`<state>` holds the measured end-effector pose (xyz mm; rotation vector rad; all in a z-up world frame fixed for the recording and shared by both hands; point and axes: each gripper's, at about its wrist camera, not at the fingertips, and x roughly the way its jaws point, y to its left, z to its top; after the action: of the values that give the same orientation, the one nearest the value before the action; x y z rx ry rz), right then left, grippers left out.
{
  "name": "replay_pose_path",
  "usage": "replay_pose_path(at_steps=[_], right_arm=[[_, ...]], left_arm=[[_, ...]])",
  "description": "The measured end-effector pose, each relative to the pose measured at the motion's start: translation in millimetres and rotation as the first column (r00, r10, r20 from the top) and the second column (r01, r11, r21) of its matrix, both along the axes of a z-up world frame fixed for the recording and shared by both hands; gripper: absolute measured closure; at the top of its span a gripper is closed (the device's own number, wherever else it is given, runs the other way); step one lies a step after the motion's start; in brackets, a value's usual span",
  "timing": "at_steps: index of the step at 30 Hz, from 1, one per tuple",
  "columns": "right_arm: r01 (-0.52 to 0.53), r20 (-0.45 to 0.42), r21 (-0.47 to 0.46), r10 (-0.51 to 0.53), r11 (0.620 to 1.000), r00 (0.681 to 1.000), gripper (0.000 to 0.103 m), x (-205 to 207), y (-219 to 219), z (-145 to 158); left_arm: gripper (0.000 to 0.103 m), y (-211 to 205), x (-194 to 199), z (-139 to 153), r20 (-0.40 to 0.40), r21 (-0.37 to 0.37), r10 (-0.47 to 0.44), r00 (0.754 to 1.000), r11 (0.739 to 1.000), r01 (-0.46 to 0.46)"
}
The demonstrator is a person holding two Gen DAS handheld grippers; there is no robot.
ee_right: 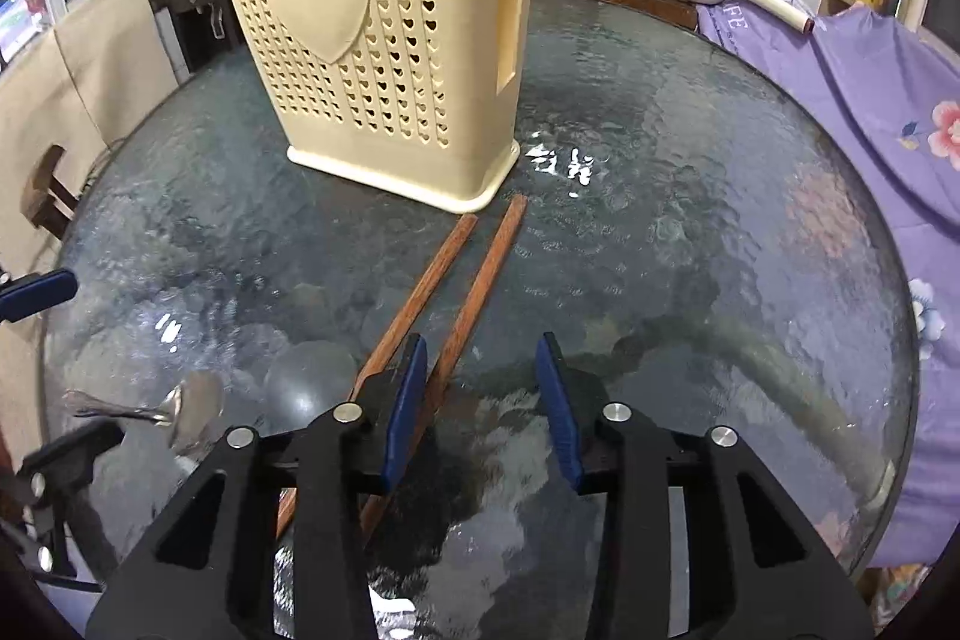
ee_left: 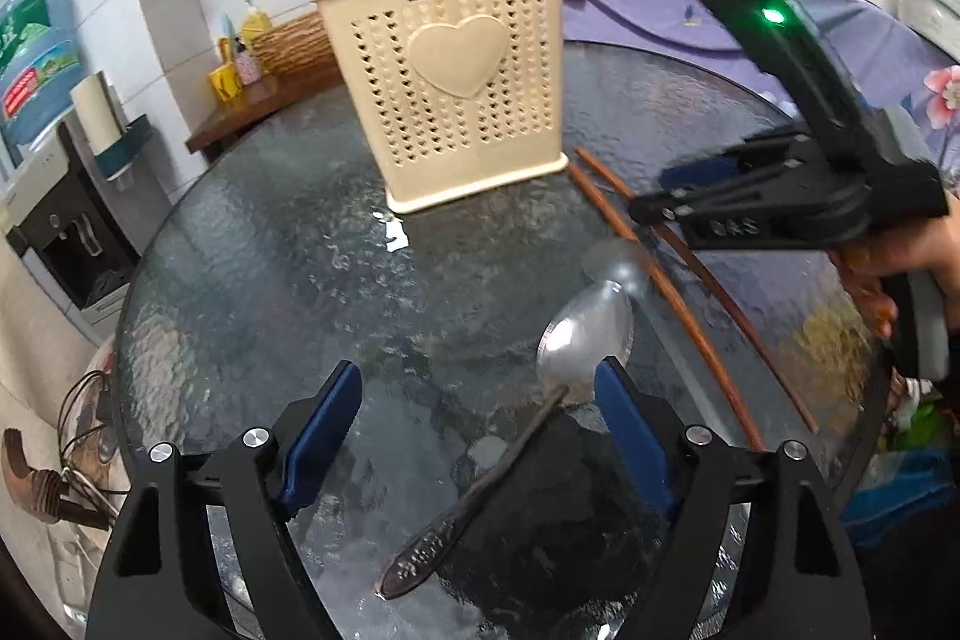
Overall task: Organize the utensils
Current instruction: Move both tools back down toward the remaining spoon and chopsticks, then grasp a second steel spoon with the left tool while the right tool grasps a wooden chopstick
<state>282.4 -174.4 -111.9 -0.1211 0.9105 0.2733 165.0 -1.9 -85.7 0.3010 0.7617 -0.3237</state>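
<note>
Although both wrist views cover the round glass table (ee_left: 252,244), we find much of the scene cut off or masked. Our left gripper (ee_left: 477,430) hangs with its blue pads spread wide over a metal spoon (ee_left: 585,334); the spoon lies on the glass, bowl toward the cream utensil holder (ee_left: 456,88), its handle running back between the fingers without touching either pad as far as we can tell. The handle end shows an embossed pattern we cannot read.

Our right gripper (ee_right: 483,400) is also spread apart, poised over two wooden chopsticks (ee_right: 462,304). They lie side by side, their far ends just short of the holder's base (ee_right: 384,40). The left pad (ee_right: 408,400) covers part of one stick, and both near ends vanish beneath the black gripper body, so we cannot tell whether the pad touches the wood.

From the left view the right gripper (ee_left: 696,184) appears blurred, its jaw gap unclear there. Inside the holder, only a brown handle and stick tips poke above the rim; its contents stay hidden behind the perforated wall. A purple floral cloth (ee_right: 840,100) drapes beyond the table's edge.
</note>
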Motion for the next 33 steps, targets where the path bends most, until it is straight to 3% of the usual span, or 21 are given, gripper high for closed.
replay_pose_path(at_steps=[9,21,29,33], right_arm=[[-0.011,-0.003,-0.001,0.011,1.0,1.0,0.079,13,4,3],[-0.024,-0.019,0.004,0.024,1.0,1.0,0.085,24,-4,5],[-0.03,-0.023,0.004,0.03,1.0,0.999,0.085,32,3,7],[-0.043,-0.021,0.002,0.043,0.999,0.999,0.085,29,6,6]], left_arm=[[0.025,-13,8,-12,-0.079,0.025,-0.102,0.992,0.994,0.105],[0.025,-30,30,-17,-0.132,0.042,-0.208,0.969,0.976,0.215],[0.037,-39,40,-18,-0.161,0.033,-0.263,0.951,0.962,0.272],[0.044,-34,53,-17,-0.21,-0.008,-0.309,0.928,0.949,0.314]])
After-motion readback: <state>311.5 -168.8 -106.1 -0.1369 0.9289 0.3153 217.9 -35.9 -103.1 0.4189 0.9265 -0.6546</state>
